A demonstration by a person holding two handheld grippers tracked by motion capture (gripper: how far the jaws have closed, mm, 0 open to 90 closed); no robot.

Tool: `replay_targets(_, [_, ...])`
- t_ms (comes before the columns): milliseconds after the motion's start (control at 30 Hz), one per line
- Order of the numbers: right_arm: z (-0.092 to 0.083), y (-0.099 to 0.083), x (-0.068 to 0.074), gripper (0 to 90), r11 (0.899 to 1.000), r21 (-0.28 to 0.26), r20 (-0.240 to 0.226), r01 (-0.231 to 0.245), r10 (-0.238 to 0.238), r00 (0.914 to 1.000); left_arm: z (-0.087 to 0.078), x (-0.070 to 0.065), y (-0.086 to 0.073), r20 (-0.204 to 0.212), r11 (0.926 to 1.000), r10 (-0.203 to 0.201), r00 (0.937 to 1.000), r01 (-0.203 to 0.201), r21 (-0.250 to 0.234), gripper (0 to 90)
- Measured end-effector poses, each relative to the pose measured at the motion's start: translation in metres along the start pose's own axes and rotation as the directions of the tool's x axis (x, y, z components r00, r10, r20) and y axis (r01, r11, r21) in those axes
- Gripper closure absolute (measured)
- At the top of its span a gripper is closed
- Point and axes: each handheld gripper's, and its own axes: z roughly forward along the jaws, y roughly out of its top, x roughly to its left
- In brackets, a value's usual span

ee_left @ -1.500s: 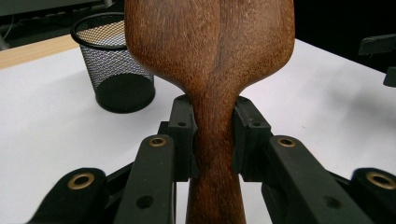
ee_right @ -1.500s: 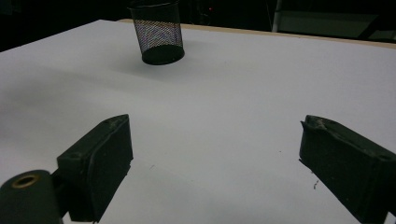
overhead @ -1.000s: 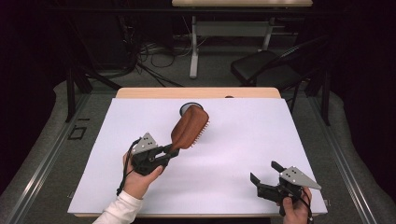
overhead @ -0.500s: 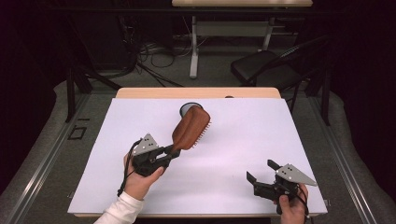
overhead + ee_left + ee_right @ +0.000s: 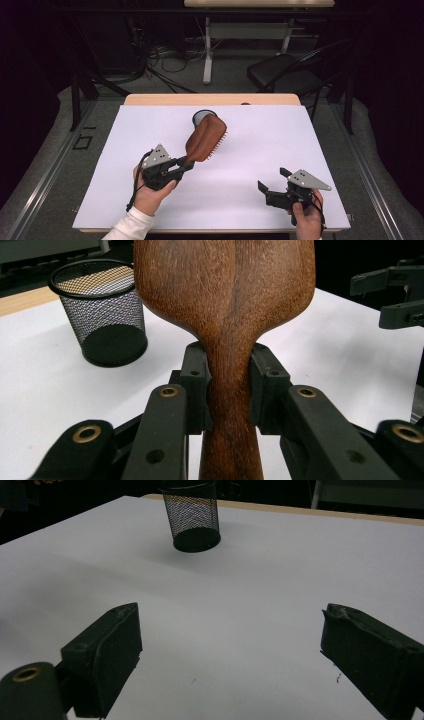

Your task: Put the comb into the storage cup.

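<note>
A brown wooden hairbrush [image 5: 206, 138] is held up over the white table, bristles facing right, head tilted toward the back. My left gripper [image 5: 182, 164] is shut on its handle; in the left gripper view both pads clamp the narrow neck of the hairbrush [image 5: 227, 340]. Behind the brush head stands a black mesh cup [image 5: 201, 117], seen again as the mesh cup [image 5: 100, 310] at upper left and the mesh cup [image 5: 192, 515] far off. My right gripper [image 5: 272, 184] rests near the front right of the table, open with nothing between its fingers [image 5: 107, 650].
A white sheet covers the table [image 5: 280, 145], with a wooden strip along the back edge [image 5: 210, 99]. A dark chair [image 5: 280, 72] and a table's legs stand beyond it on the floor. The other gripper [image 5: 395, 295] shows at the right of the left gripper view.
My right gripper has shifted slightly left along the front of the table. The left gripper and hairbrush have stayed put.
</note>
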Motion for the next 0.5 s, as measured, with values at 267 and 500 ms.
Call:
replay_targets(267, [0.011,0.01,0.008,9.0,0.999,0.026,-0.026,0.018,-0.017,0.9995,-0.001,0.001,0.0,-0.001,1.0,0.0,1.0,0.0,0.001,72.0])
replay_targets(500, [0.02,0.018,0.013,9.0,0.999,0.036,-0.05,0.029,-0.027,0.9984,-0.002,0.002,0.0,-0.003,1.0,0.0,1.0,0.0,-0.003,72.1])
